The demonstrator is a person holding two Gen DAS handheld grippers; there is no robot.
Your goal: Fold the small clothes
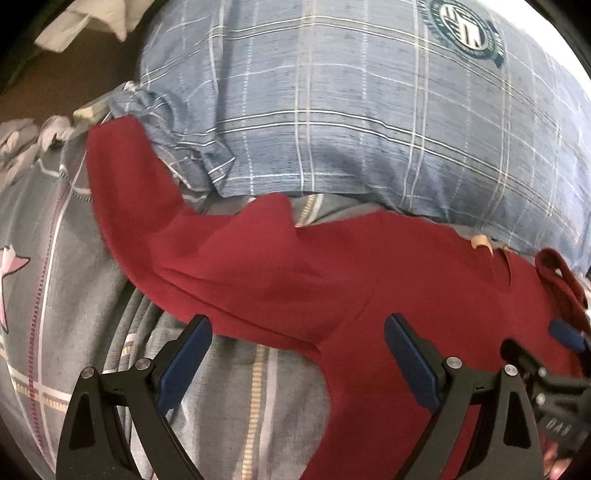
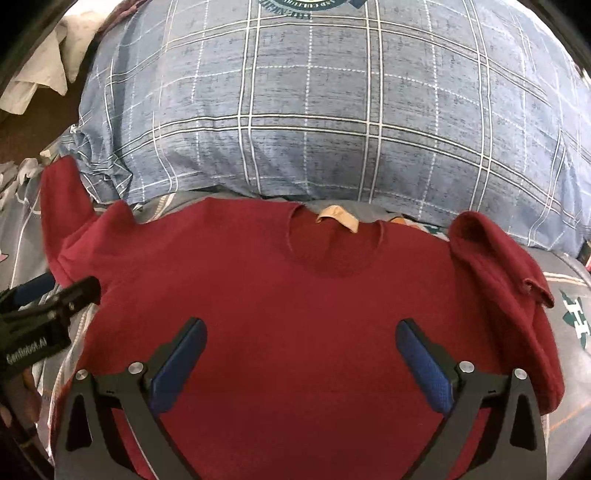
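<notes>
While I hold both hand-held grippers wide apart, the left (image 1: 297, 356) and right (image 2: 301, 362) grip nothing above a red shirt (image 2: 295, 314). It lies spread on the bed (image 1: 55, 266), collar near a plaid pillow (image 2: 314, 110), one sleeve seemingly folded inward.

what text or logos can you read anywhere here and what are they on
"GenRobot.AI": white print on the black body of the left claw, seen from the right wrist view.
Round green emblem on the blue plaid pillow: ring lettering too blurred to read.
Green letter-like mark on the grey bedsheet: partial, not readable.
Pale characters on the right claw body: too blurred.
Tan neck label on the red shirt: no legible text.
</notes>
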